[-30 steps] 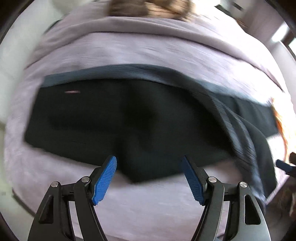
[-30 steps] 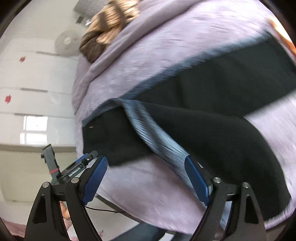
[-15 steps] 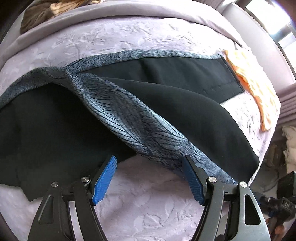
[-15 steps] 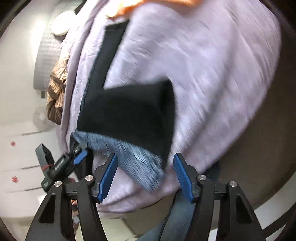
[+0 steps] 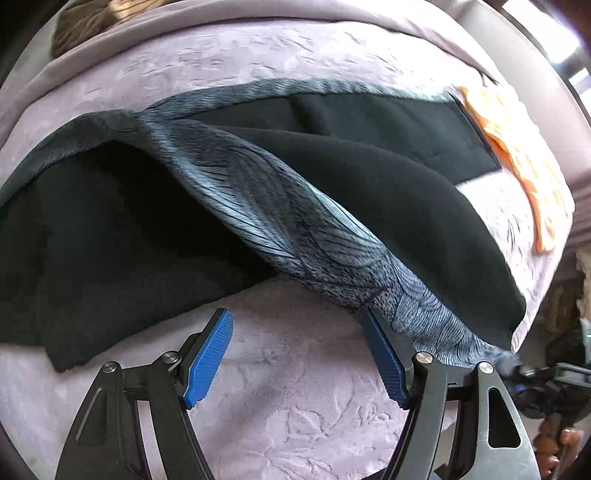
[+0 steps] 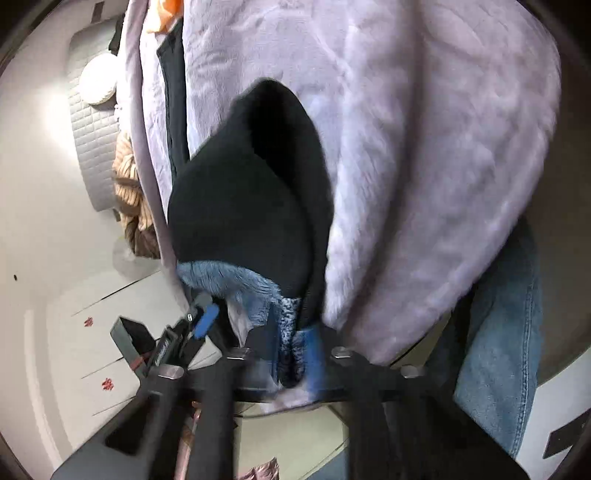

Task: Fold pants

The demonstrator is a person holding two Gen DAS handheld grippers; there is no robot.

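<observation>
Black pants [image 5: 110, 229] with a grey-blue fleecy lining lie across a lilac bed cover [image 5: 295, 417]. One leg [image 5: 399, 206] is twisted so the lining faces up and runs to the bed's right edge. My left gripper [image 5: 295, 363] is open and empty, hovering over the cover just in front of the pants; the lining brushes its right finger. My right gripper [image 6: 291, 350] is shut on the leg's hem [image 6: 288, 332] at the bed edge, and the black leg [image 6: 251, 199] bulges up from it.
An orange cloth [image 5: 524, 147] lies at the right end of the bed. A brown striped garment [image 5: 92, 14] sits at the far left by the headboard. The person's blue jeans [image 6: 498, 350] are beside the bed edge. White cabinets [image 6: 74, 350] stand behind.
My right gripper went from open near the leg's end to shut on its hem at the bed edge. The left gripper stayed open and shifted slightly over the cover.
</observation>
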